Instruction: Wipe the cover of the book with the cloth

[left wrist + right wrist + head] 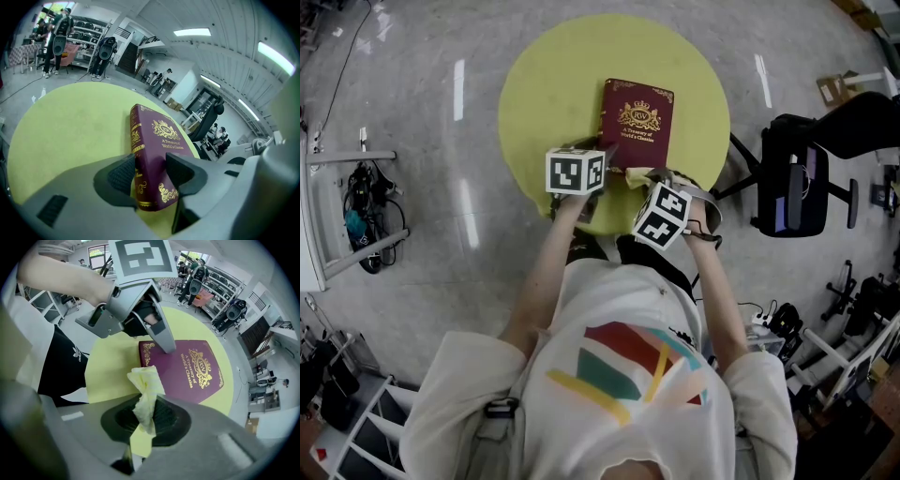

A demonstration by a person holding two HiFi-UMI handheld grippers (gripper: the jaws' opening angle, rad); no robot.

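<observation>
The jaws of the left gripper [150,174] were clamped on the near left corner of the book [159,136], one pad at the spine and one on the burgundy cover. The book rested on the round yellow table [70,122], and the far side of the room showed shelving, speakers on stands and a few people. In the right gripper view, the right gripper [145,423] had its jaws closed on a bunched pale-yellow cloth [146,390]. The cloth's free end stood up just short of the book's [192,373] near edge and seemed not to touch the cover. A finger of the left gripper [165,344] pressed down on the cover's near left part. From the head view, both grippers, left [609,169] and right [652,183], met at the near edge of the book [636,117], which sat toward the table's [544,84] middle. So grasping and steadying looked done, while the wipe itself appeared wholly ahead. Around the table lay a glossy grey floor [431,281], a black office chair [797,183] at right and cables at left.
</observation>
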